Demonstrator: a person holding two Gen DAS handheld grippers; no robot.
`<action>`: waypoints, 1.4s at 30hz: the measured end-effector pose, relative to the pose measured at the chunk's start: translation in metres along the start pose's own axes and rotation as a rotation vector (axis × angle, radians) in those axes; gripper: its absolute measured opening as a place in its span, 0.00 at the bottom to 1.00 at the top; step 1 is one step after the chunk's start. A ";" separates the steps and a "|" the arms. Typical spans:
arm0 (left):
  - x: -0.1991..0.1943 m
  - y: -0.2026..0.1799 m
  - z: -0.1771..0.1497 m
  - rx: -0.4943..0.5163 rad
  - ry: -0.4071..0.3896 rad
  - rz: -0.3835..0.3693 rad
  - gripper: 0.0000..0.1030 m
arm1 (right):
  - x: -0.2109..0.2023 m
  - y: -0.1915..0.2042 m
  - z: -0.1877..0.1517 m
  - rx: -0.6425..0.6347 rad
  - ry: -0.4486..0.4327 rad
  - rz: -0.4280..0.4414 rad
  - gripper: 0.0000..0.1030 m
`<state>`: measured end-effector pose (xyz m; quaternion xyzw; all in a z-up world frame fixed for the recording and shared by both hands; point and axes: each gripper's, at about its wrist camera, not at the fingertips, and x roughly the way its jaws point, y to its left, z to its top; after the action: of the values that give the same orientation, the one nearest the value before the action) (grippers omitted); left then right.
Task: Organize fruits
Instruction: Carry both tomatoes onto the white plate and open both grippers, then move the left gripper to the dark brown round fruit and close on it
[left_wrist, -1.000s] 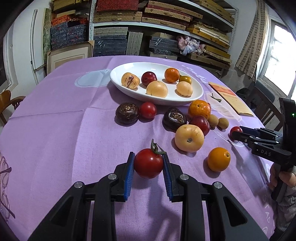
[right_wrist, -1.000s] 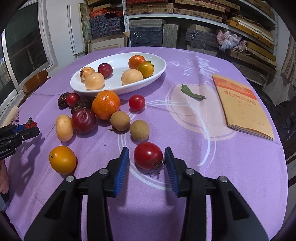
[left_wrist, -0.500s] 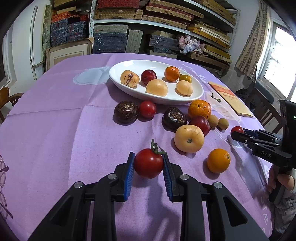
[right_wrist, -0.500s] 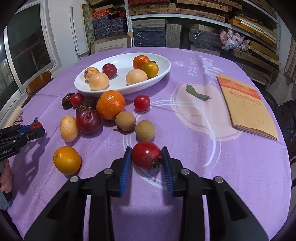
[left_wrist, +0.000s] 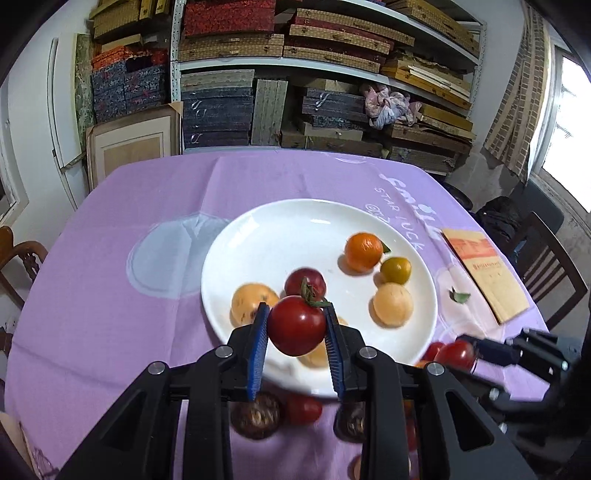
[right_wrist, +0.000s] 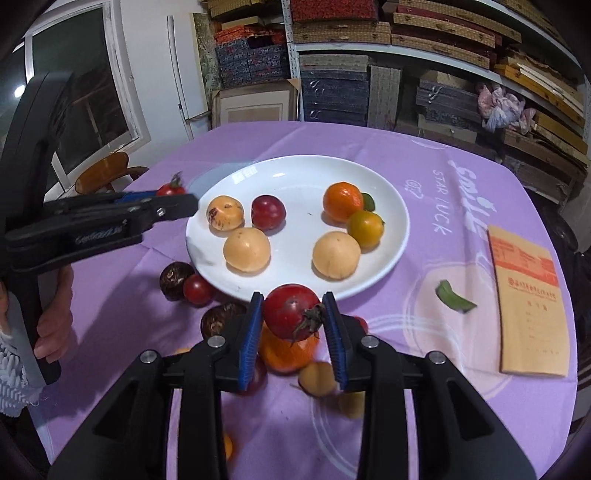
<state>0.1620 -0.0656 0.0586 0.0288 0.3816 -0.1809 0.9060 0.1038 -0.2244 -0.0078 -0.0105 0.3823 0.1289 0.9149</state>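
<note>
Tomatoes sit in both grippers — the left gripper (left_wrist: 296, 326) squeezes a red tomato (left_wrist: 296, 325) above the white plate's (left_wrist: 258, 236) near edge, and the right gripper (right_wrist: 293, 321) pinches another tomato (right_wrist: 290, 311) just before that plate.

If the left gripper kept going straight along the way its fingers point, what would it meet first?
Probably the white oval plate. The left gripper, shut on a red stemmed tomato, points down over its near part, where a dark red plum and pale yellow fruit lie; depth is unclear.
</note>
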 end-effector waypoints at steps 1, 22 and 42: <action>0.009 0.003 0.012 -0.011 0.001 0.011 0.29 | 0.009 0.002 0.005 -0.010 0.006 -0.011 0.30; 0.082 0.029 0.046 -0.086 0.103 0.031 0.46 | 0.012 -0.028 0.001 0.078 -0.017 -0.009 0.44; -0.015 0.039 -0.095 0.027 -0.031 0.256 0.92 | -0.079 -0.095 -0.089 0.409 -0.261 -0.077 0.96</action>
<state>0.1014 -0.0062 -0.0014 0.0867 0.3582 -0.0696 0.9270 0.0115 -0.3442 -0.0229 0.1770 0.2785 0.0140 0.9439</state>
